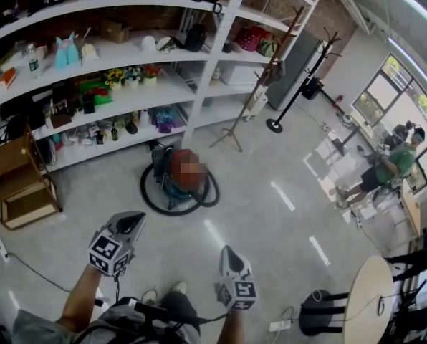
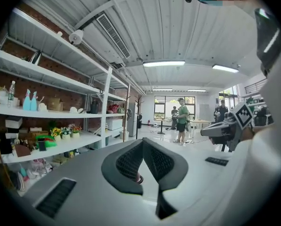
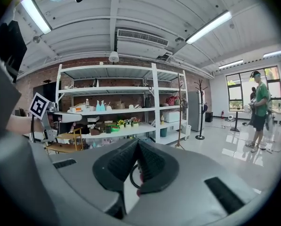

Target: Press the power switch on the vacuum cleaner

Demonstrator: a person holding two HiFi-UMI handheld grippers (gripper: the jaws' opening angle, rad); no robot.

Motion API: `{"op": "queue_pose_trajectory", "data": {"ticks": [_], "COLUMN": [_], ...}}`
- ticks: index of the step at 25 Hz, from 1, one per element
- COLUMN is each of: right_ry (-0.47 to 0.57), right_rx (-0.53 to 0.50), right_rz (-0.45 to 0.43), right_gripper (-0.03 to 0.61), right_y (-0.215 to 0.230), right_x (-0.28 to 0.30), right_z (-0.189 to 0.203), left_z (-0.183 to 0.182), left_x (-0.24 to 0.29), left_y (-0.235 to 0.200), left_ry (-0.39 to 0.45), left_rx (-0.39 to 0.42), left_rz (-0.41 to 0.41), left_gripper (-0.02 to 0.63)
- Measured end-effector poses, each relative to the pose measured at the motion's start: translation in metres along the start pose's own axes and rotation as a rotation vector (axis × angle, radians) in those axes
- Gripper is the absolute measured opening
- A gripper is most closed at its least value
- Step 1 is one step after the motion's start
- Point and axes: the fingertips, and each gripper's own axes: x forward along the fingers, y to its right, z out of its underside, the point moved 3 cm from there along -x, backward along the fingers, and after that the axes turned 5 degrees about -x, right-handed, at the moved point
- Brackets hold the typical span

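The vacuum cleaner [image 1: 180, 178] is a round canister with a red top and a black hose looped around it. It stands on the floor in front of the shelves, well ahead of both grippers. My left gripper [image 1: 134, 221] is held low at the left, pointing toward it, jaws shut on nothing. At the right, my right gripper [image 1: 227, 251] is also shut and empty. In the left gripper view my left gripper [image 2: 143, 143] has its tips together, and only a red sliver of the vacuum cleaner [image 2: 138, 178] shows below them. The right gripper view shows my right gripper [image 3: 137, 143] the same way.
White shelves [image 1: 163, 84] full of small items run along the back wall. A wooden chair [image 1: 18, 186] stands at the left. A coat rack [image 1: 294, 74] and a wooden stand [image 1: 253, 92] are further back. A round table [image 1: 371, 303] and a seated person [image 1: 389, 167] are at the right.
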Motion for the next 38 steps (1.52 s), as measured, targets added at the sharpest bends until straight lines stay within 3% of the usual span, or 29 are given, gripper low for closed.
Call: {"op": "queue_pose_trajectory", "data": {"ticks": [8,25,38], "right_ry": [0.005,-0.006,-0.026], "right_rx": [0.033,0.018,0.007], "right_rz": [-0.037,-0.114,-0.163], "right_gripper": [0.006,0.006,0.006], "right_y": [0.028,0.144,0.197], "right_x": [0.062,0.269,0.368], "right_z": [-0.005,-0.061,-0.081], "left_z": [-0.01,-0.059,-0.076], "left_x": [0.041,0.238,0.329], "left_y": [-0.028,-0.121,-0.168], "left_ry": [0.017,0.002,-0.029], "left_rx": [0.012,-0.007,-0.019], "left_rz": [-0.033,-0.11,-0.152], "left_gripper": [0.008,0.008,0.008]}}
